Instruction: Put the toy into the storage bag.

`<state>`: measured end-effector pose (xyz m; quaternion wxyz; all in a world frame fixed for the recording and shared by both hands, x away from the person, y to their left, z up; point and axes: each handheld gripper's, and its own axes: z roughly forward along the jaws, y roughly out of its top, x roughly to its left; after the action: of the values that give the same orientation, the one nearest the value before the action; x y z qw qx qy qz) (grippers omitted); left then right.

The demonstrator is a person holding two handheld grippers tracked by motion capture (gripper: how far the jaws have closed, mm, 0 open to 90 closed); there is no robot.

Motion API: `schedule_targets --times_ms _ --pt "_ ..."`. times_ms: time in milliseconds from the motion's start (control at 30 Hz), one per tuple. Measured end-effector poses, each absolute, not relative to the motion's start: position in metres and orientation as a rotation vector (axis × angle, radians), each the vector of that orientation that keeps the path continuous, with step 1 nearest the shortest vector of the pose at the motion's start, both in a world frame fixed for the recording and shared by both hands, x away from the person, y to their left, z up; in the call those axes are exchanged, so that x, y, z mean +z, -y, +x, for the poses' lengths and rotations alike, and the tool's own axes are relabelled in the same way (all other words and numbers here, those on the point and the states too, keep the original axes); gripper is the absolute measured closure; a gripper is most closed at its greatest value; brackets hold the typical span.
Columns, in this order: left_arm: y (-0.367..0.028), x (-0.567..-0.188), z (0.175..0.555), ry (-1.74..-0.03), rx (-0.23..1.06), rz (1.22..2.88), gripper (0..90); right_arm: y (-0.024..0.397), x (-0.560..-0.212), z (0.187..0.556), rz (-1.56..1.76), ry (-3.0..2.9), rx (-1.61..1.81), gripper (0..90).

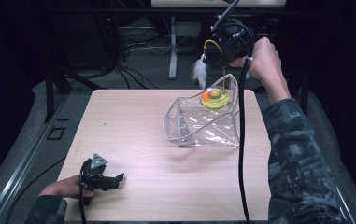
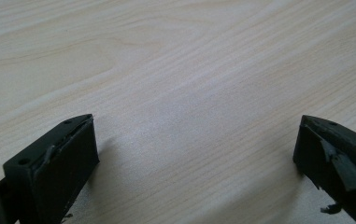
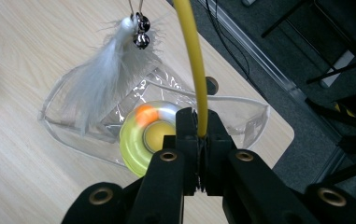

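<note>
My right gripper (image 3: 198, 116) is shut on a thin yellow wand (image 3: 192, 56) that arcs up out of its jaws. From the wand's end hang a white feather (image 3: 103, 81) and small metal bells (image 3: 141, 32). In the high view this gripper (image 1: 220, 46) is held up over the table's far right edge, and the feather (image 1: 199, 70) dangles beside it. Below lies a clear plastic bag (image 1: 203, 123) holding a yellow-green ring toy (image 1: 215, 99) with an orange ball (image 1: 205, 95). My left gripper (image 1: 117, 178) rests open at the table's front left, with only bare wood between its jaws (image 2: 196, 140).
The light wooden table (image 1: 133, 121) has bare room across its left and front. The right gripper's black cable (image 1: 241, 140) runs down the table's right side. Beyond the far edge are a white desk leg (image 1: 173, 46) and tangled floor cables (image 1: 133, 46).
</note>
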<state>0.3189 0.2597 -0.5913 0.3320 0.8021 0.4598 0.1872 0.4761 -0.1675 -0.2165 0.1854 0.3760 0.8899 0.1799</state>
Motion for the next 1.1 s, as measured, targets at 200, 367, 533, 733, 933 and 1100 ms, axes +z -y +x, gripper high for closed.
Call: schedule_targets --times_ms 200,367,533,733,933,1100 --pt "-0.259 -0.592 0.319 -1.202 0.494 2.09 0.0 0.167 -0.233 0.482 1.08 -2.528 0.501 88.1" --pt "-0.26 -0.591 0.319 -1.201 0.489 2.095 0.0 0.168 -0.24 0.484 1.081 -2.549 0.494 88.0" --pt "-0.259 -0.592 0.319 -1.202 0.493 2.092 0.0 0.171 -0.253 0.488 1.108 -2.561 0.501 88.1" --pt "-0.259 -0.592 0.319 -1.202 0.494 2.09 0.0 0.176 -0.266 0.491 1.127 -2.579 0.483 88.1" --pt "-0.26 -0.591 0.319 -1.201 0.489 2.095 0.0 0.183 -0.279 0.494 1.16 -2.581 0.479 88.1" --pt "-0.26 -0.591 0.319 -1.201 0.49 2.094 0.0 0.188 -0.289 0.497 1.188 -2.582 0.477 88.1"
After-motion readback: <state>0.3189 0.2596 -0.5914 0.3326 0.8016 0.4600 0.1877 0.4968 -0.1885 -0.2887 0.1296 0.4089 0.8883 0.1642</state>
